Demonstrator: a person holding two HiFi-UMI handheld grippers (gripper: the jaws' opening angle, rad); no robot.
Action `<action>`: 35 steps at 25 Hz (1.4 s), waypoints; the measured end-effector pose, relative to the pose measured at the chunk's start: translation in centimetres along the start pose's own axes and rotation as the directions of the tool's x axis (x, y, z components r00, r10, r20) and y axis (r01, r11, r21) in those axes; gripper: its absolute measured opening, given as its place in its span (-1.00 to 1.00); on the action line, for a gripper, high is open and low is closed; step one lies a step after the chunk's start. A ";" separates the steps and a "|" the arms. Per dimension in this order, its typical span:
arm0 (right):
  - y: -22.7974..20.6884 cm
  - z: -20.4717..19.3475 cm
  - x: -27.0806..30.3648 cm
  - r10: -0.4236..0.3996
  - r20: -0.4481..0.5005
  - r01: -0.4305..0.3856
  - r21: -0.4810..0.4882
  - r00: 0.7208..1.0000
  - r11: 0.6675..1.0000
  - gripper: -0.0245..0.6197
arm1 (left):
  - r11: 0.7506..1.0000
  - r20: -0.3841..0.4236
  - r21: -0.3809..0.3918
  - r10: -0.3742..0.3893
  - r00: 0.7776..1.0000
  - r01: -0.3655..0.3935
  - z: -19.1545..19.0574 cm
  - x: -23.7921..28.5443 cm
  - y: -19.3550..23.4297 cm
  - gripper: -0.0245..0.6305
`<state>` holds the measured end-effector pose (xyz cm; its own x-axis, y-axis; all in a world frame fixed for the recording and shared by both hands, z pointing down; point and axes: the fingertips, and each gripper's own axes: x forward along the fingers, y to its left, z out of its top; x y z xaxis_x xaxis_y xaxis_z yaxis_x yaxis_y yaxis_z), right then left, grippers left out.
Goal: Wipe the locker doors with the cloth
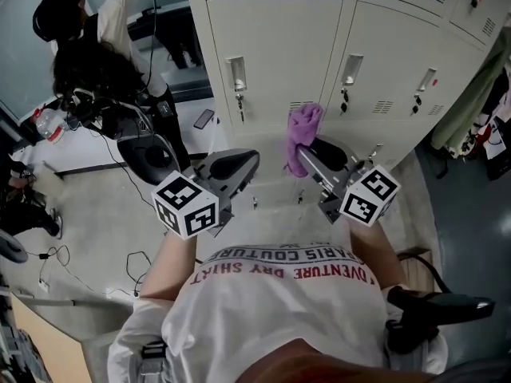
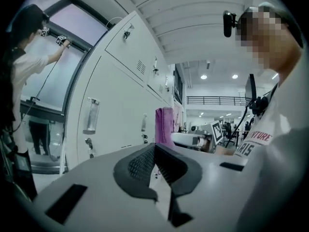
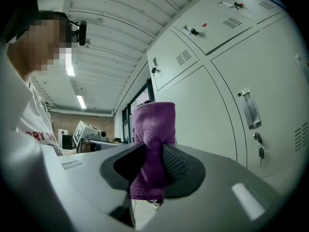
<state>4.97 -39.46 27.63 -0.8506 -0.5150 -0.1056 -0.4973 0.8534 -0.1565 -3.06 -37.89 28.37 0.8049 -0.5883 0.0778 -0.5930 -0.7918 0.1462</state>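
Right gripper (image 3: 152, 151) clamping purple cloth (image 3: 154, 122); locker door (image 3: 212, 110) just ahead, contact unclear. Left gripper (image 2: 155, 149) idling alongside, jaws together, empty. Approach step, likely; next: pressing cloth forward, sweeping.

Cool, even indoor light, bright ceiling strips (image 3: 81, 101), fisheye bending at gripper-view edges, dark vignetted corners.

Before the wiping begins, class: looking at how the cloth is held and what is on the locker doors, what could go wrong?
1. The right gripper pinches the purple cloth in a narrow bunch, so little fabric would meet a door. The cloth might slip out, or the jaws could scrape the paint.
2. Keys hang from the locks on the locker doors, and the cloth may snag on them during a pass.
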 end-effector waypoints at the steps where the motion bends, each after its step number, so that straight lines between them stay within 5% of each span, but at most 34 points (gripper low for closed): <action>1: -0.1 0.0 0.6 0.001 -0.002 -0.001 0.007 1.000 1.000 -0.65 | 1.000 -0.006 0.017 0.009 1.000 -0.009 0.1 -0.1 0.7 -0.92; 10: -1.1 1.2 5.8 -0.044 0.018 0.044 0.030 0.999 0.999 -0.64 | 0.994 0.011 0.103 -0.030 0.999 0.028 1.2 -1.7 3.8 -0.92; 17: -1.0 10.7 10.9 -0.083 0.168 0.111 -0.166 0.982 0.980 -0.64 | 0.999 -0.004 0.046 -0.016 1.000 0.016 0.5 -3.7 5.7 -0.92; 23: 0.7 16.3 16.8 -0.078 0.239 0.156 -0.332 0.968 0.930 -0.64 | 0.999 -0.052 0.031 0.042 0.998 -0.041 -0.3 -5.2 8.2 -0.92; 28: -0.1 15.3 21.4 -0.151 0.191 0.218 -0.403 0.970 0.889 -0.64 | 0.995 -0.048 -0.061 0.072 0.996 -0.075 -0.4 -6.4 10.5 -0.92; 35: -2.0 12.8 24.0 -0.287 0.148 0.322 -0.499 0.946 0.804 -0.64 | 0.994 -0.046 -0.055 0.093 0.995 -0.096 -0.2 -7.4 11.4 -0.92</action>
<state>-12.27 -54.56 12.84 -0.6371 -0.7444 -0.1999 -0.7590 0.5609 0.3305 -15.79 -42.55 29.70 0.7464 -0.6515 0.1360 -0.6650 -0.7216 0.1925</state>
